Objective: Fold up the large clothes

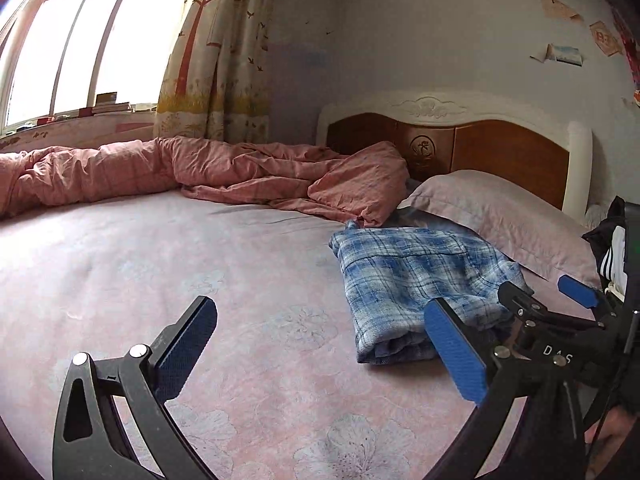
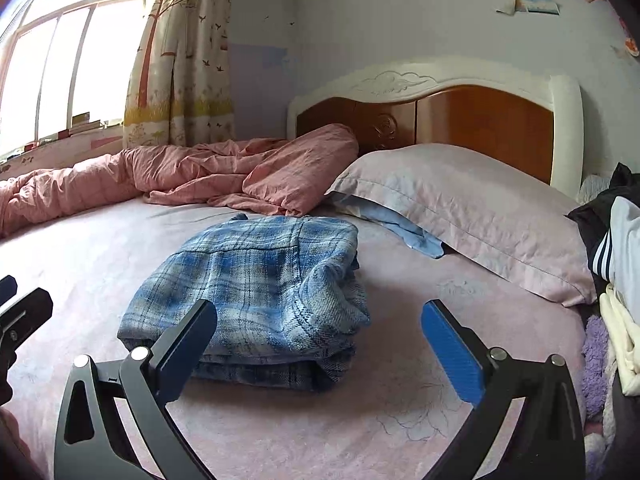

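A blue plaid garment (image 2: pixel 256 280) lies folded into a thick bundle on the pink floral bed sheet (image 2: pixel 360 420). My right gripper (image 2: pixel 320 312) stands open just in front of the bundle's near edge, with nothing between its pads. In the left wrist view the same garment (image 1: pixel 408 276) lies to the right. My left gripper (image 1: pixel 320 320) is open over bare sheet (image 1: pixel 240 360) and holds nothing. The right gripper (image 1: pixel 540 292) shows at the right of that view, beside the bundle. The left gripper's finger (image 2: pixel 24 312) shows at the left edge of the right wrist view.
A crumpled pink duvet (image 2: pixel 180 176) runs along the far side of the bed. A mauve pillow (image 2: pixel 460 208) lies by the wooden headboard (image 2: pixel 480 120), with a light blue cloth (image 2: pixel 404 228) under it. Piled clothes (image 2: pixel 616 248) sit at the right edge.
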A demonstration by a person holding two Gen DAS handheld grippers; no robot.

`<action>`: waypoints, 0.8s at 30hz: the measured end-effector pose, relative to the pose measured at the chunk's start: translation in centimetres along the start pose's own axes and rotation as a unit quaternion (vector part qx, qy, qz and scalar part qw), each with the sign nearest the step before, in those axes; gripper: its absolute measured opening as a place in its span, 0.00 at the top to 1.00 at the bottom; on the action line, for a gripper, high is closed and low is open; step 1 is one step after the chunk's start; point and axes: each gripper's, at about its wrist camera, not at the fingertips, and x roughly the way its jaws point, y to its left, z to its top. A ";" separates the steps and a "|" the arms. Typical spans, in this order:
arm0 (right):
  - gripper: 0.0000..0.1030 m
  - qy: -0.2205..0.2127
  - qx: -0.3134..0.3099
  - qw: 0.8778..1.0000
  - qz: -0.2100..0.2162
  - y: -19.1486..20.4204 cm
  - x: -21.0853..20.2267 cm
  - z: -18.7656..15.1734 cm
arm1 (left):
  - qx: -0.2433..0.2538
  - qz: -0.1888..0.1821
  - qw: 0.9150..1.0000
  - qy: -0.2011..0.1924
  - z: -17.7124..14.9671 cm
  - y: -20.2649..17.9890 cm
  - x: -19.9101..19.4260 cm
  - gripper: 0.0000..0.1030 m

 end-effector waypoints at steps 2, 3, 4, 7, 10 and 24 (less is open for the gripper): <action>0.00 -0.001 0.001 1.000 0.000 0.0 -0.1 0.0 | 0.007 0.000 1.000 0.001 0.0 -0.2 0.0 0.00; 0.00 -0.001 0.003 1.000 0.001 -0.1 -0.1 0.0 | 0.010 0.000 1.000 0.002 0.0 -0.3 0.1 0.00; 0.00 0.000 0.004 1.000 0.001 -0.1 0.0 0.0 | 0.012 0.001 1.000 0.002 0.0 -0.4 0.1 0.00; 0.00 0.003 0.008 1.000 0.002 -0.2 -0.1 0.0 | 0.009 0.000 1.000 0.002 0.0 -0.3 0.1 0.00; 0.00 0.002 0.009 1.000 0.002 -0.2 -0.1 0.0 | 0.001 -0.001 1.000 0.007 0.0 -0.1 0.1 0.00; 0.00 0.003 0.008 1.000 0.000 -0.2 -0.1 0.0 | 0.002 0.000 1.000 0.013 0.0 -0.3 0.5 0.00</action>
